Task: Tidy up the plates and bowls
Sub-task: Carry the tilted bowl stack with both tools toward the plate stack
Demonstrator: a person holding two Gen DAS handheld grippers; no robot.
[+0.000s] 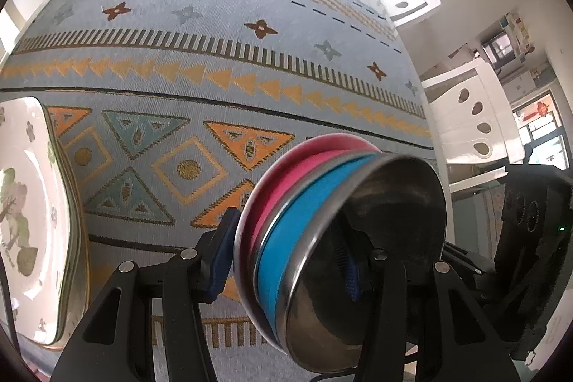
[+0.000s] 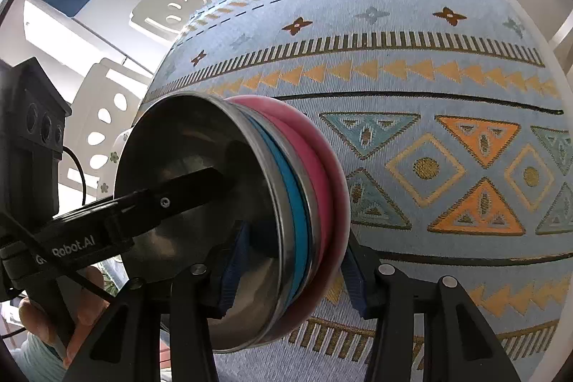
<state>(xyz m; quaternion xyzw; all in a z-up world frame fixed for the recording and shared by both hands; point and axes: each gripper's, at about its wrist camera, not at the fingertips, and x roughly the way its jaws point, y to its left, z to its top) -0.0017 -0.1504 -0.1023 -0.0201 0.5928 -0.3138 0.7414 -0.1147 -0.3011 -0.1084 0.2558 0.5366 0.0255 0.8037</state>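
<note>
Nested bowls point(image 1: 322, 203) on edge in left tool point(image 1: 286, 260)

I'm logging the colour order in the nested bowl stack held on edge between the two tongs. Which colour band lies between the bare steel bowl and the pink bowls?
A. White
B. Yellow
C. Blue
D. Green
C: in the bowl stack, the blue band sits between the steel bowl and the pink bowls; the right wrist view shows the same order.

White chairs point(image 1: 472, 117) round patterned tablecloth point(image 1: 215, 67); sunlit window point(image 1: 544, 131).
</note>
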